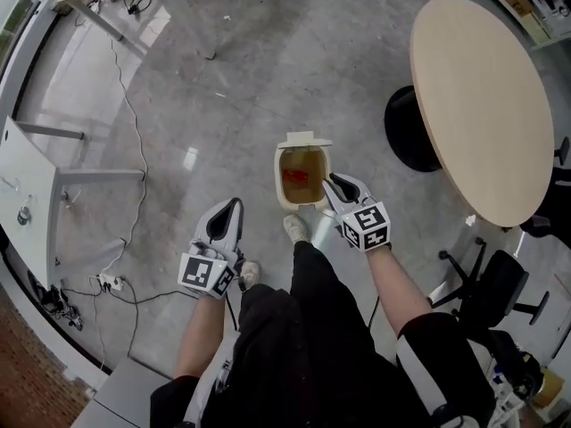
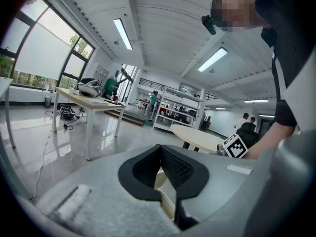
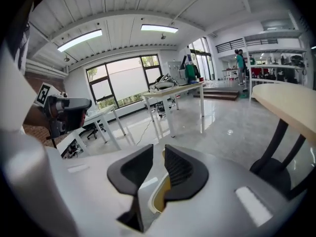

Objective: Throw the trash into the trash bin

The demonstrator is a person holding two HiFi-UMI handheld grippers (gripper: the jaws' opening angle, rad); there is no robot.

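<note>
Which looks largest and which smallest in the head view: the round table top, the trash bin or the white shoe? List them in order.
1. round table top
2. trash bin
3. white shoe
The table top probably sits nearer the camera than the floor items, which exaggerates its lead.

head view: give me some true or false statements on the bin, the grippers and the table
1. The trash bin has its lid flipped open. True.
2. The bin is empty. False: something red lies inside it.
3. The left gripper has its jaws spread wide. False: its own view shows them together with nothing between them.
4. The right gripper is at the bin's rim, and the left one is off to the side over bare floor. True.
5. The round table is to the left of the bin. False: it is to the right.
</note>
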